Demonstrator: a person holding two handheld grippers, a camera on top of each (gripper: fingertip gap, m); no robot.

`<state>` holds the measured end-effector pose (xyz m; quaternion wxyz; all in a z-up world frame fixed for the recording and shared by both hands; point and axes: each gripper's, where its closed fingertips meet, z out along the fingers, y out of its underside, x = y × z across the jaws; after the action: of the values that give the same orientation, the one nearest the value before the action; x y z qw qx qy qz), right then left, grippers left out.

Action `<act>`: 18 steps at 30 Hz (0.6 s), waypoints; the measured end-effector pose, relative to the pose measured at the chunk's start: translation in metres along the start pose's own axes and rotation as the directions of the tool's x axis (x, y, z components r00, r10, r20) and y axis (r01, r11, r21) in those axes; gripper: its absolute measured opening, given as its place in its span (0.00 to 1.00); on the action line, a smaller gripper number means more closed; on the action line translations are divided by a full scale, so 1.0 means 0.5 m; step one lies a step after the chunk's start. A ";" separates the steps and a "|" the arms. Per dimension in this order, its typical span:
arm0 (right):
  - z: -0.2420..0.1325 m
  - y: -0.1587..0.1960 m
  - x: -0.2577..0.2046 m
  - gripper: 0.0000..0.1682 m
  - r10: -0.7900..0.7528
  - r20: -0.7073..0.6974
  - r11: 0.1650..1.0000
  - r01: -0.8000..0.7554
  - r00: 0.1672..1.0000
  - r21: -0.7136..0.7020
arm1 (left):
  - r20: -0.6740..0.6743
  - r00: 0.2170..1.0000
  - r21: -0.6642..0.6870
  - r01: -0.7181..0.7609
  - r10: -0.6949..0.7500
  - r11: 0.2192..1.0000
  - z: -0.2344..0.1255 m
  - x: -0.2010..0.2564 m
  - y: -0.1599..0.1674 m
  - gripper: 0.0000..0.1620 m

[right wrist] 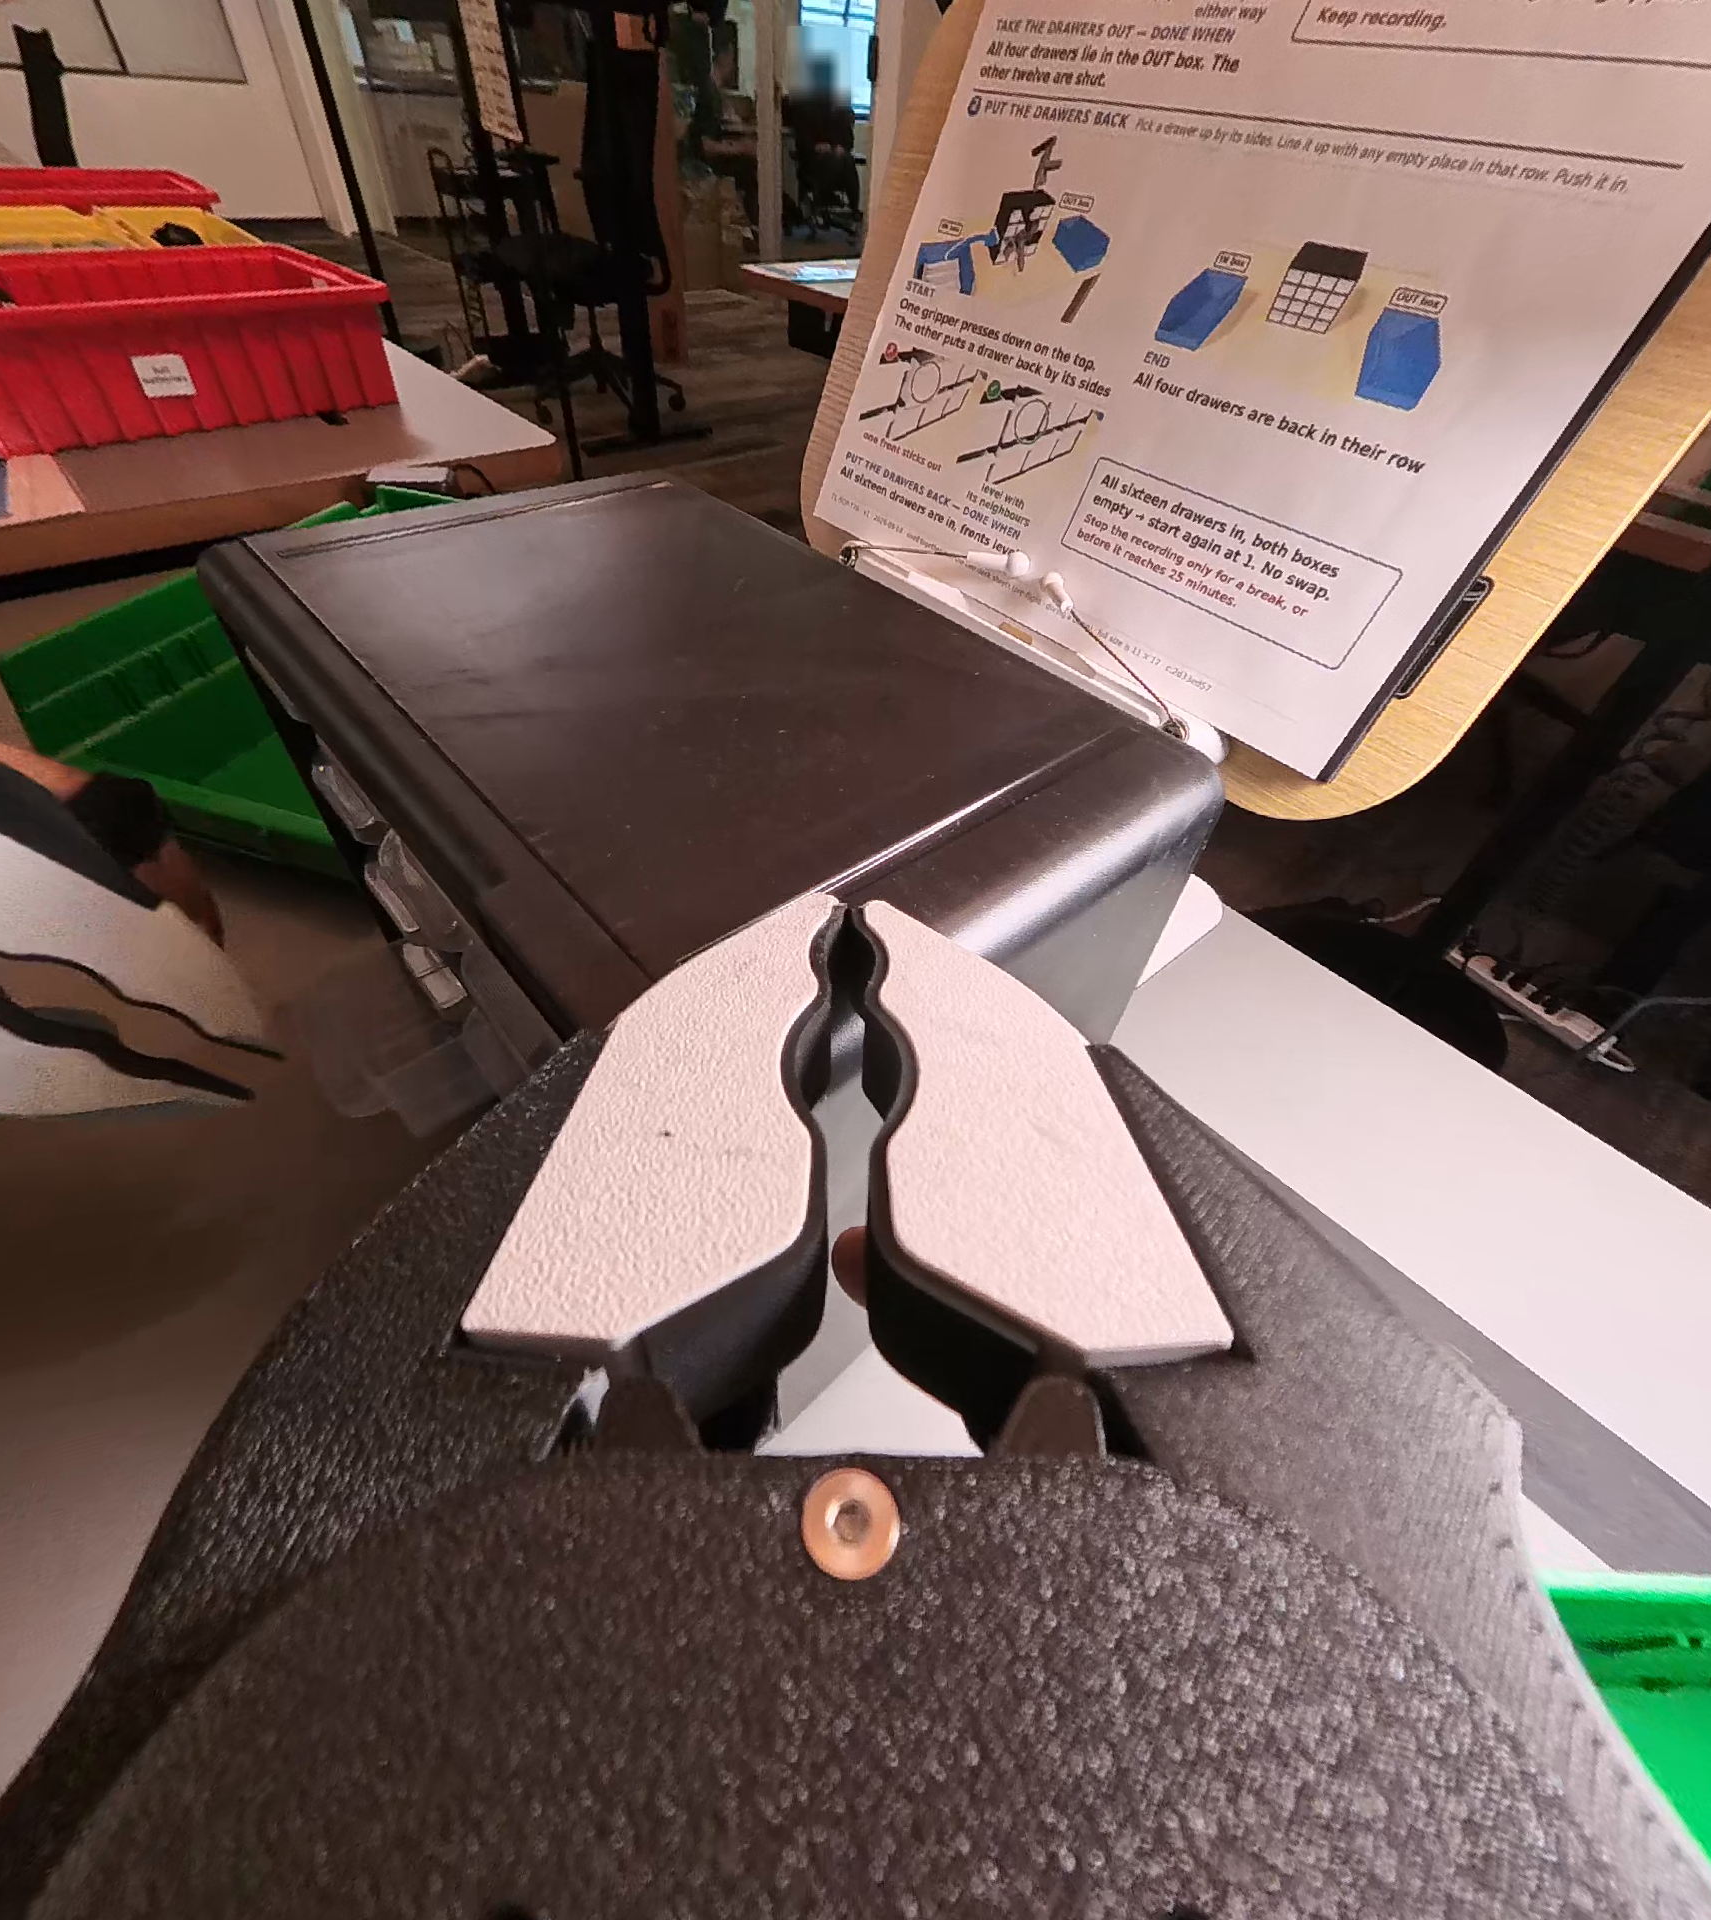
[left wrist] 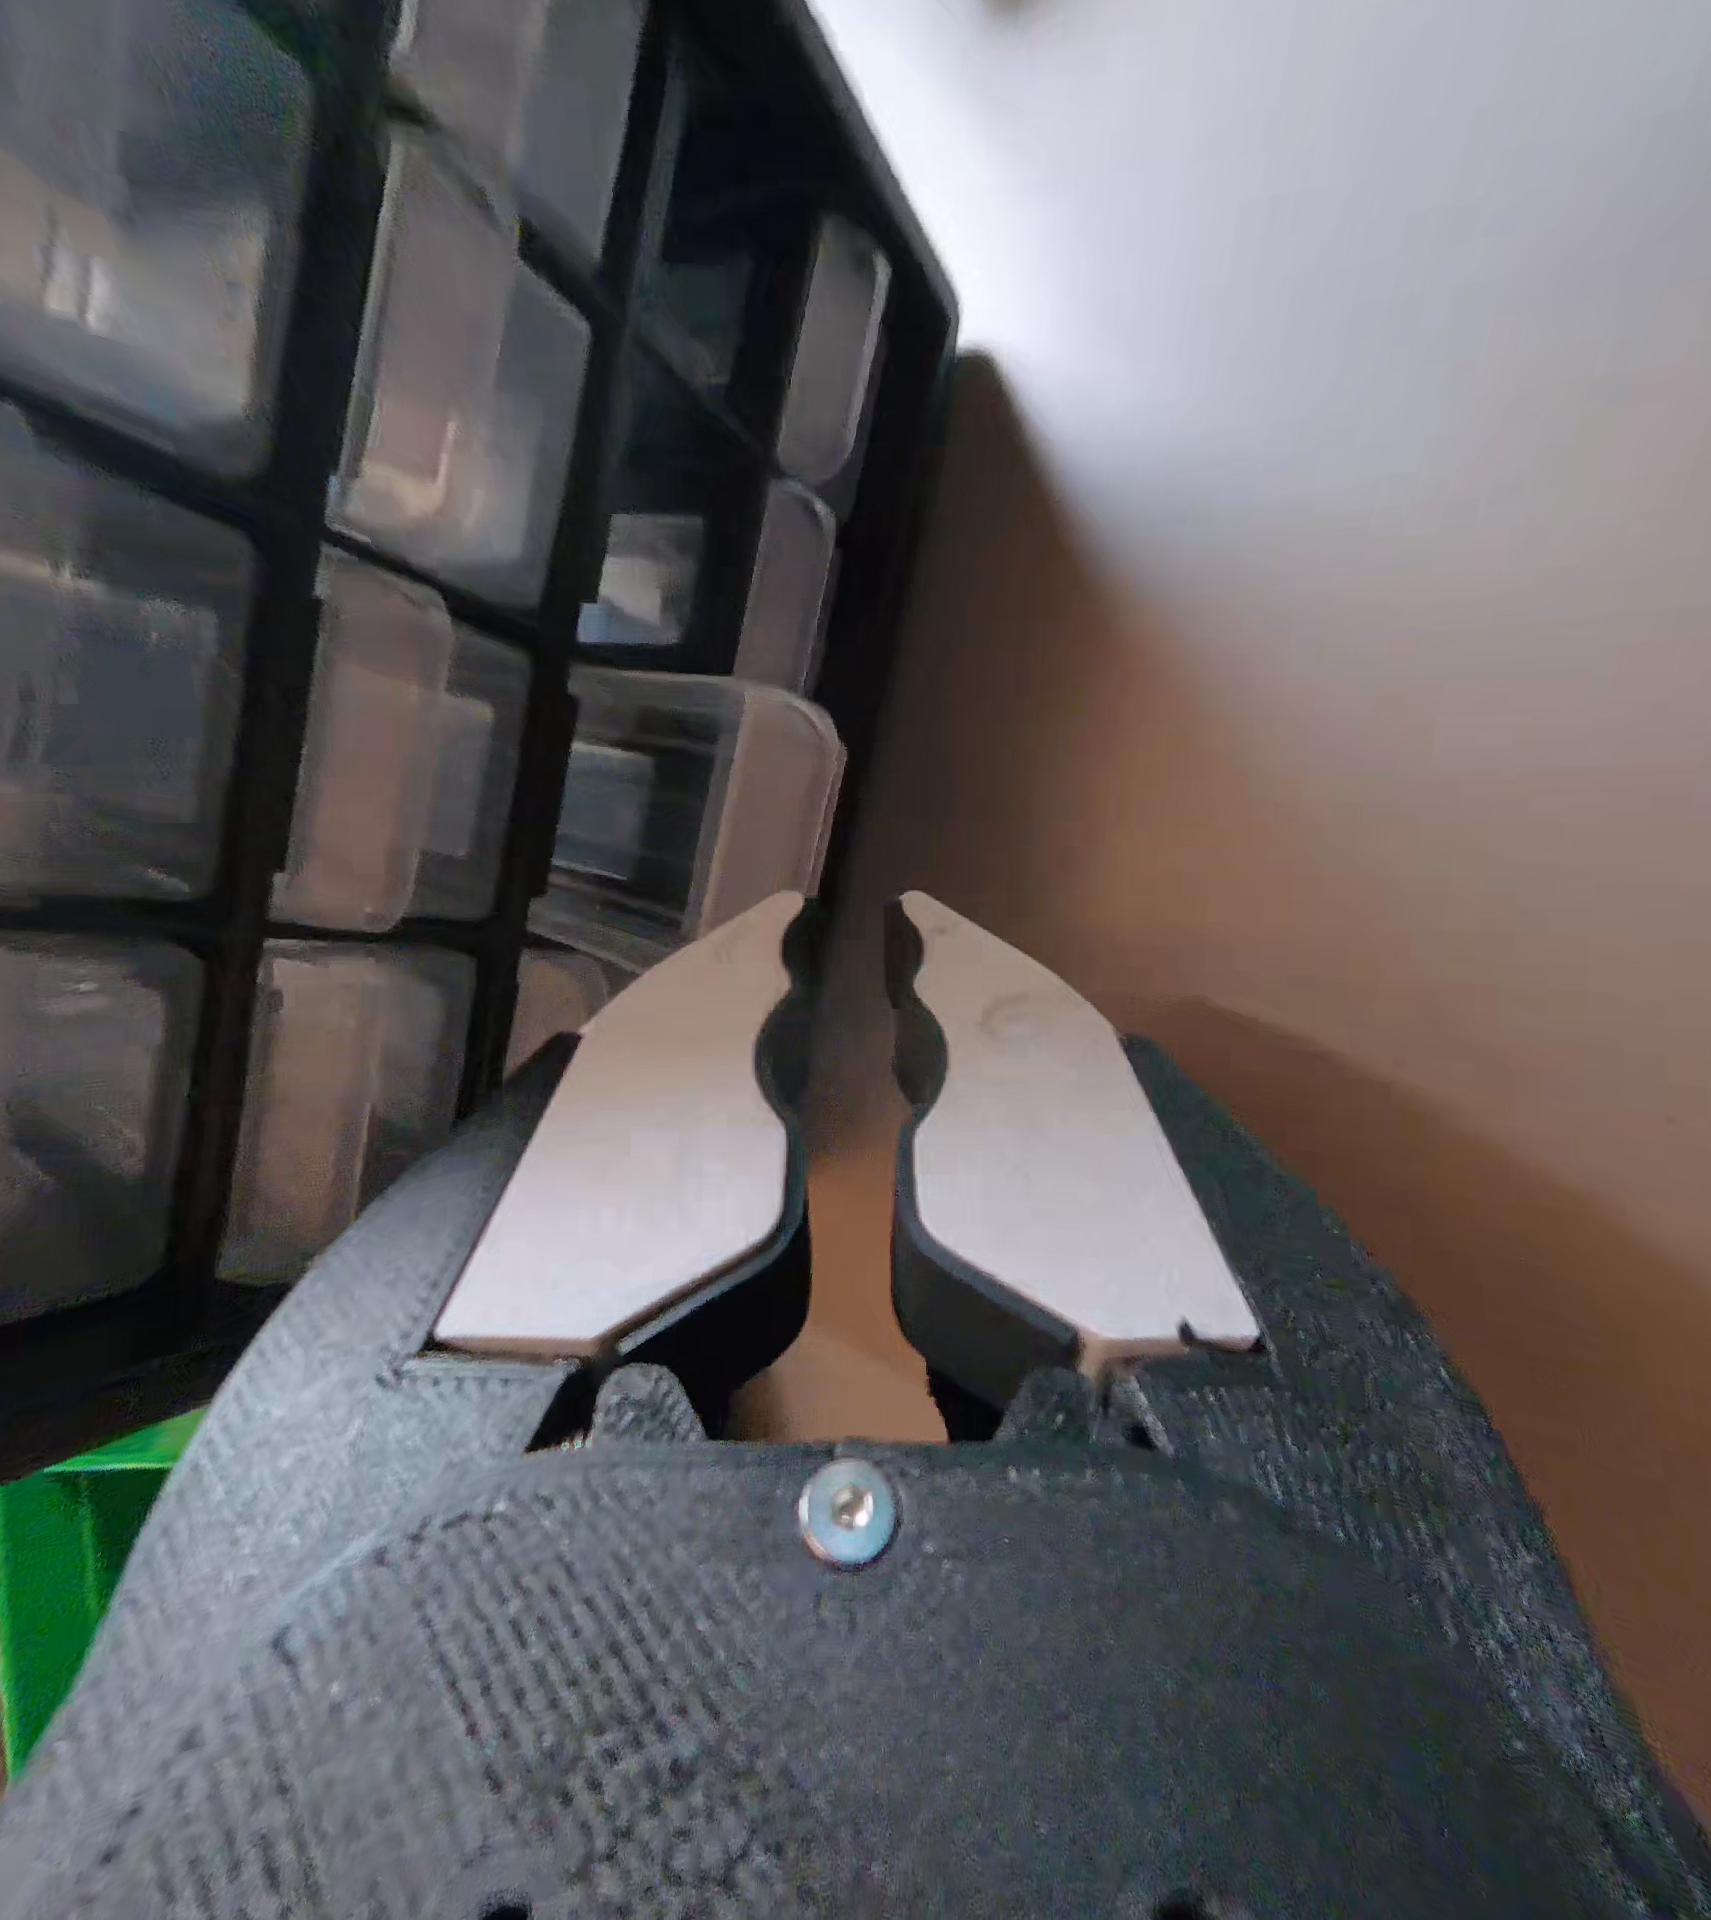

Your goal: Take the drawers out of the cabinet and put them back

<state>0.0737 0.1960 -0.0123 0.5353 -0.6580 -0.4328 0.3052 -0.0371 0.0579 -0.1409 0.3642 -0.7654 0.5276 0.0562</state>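
The black drawer cabinet point(left wrist: 300, 582) fills the left of the left wrist view, its clear drawers point(left wrist: 456, 384) seen at a steep angle. One clear drawer point(left wrist: 716, 800) in the right column sticks out of its slot. My left gripper point(left wrist: 846, 914) is narrowly open and empty, its tips just below and right of that drawer. In the right wrist view my right gripper point(right wrist: 846, 914) is shut on nothing, its tips on the near right corner of the cabinet top point(right wrist: 685, 707). The left gripper point(right wrist: 72, 997) shows blurred at the cabinet's front, beside a protruding clear drawer point(right wrist: 394, 1049).
A green bin point(right wrist: 165, 707) lies left of the cabinet and another point(right wrist: 1703, 1714) at the near right. An instruction board point(right wrist: 1246, 312) stands behind the cabinet. Red bins point(right wrist: 134, 343) sit on a far table. The pale table top point(right wrist: 1402, 1143) runs to the right.
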 end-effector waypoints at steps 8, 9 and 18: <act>0.000 0.000 0.000 0.00 -0.009 -0.010 1.000 0.009 1.000 -0.004 | 0.191 0.971 0.092 0.128 -0.143 0.988 0.049 -0.084 -0.003 0.01; 0.000 0.000 0.000 0.00 -0.007 -0.008 1.000 0.007 1.000 -0.002 | 0.198 0.967 0.103 0.144 -0.162 0.984 0.054 -0.090 -0.003 0.00; 0.000 0.000 0.000 0.00 0.001 0.003 1.000 -0.001 1.000 0.005 | 0.116 0.972 0.220 0.177 -0.206 0.959 -0.006 -0.086 -0.005 0.05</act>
<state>0.0738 0.1962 -0.0123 0.5362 -0.6563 -0.4327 0.3075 -0.0546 0.0893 -0.1175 0.4817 -0.7648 0.4274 0.0178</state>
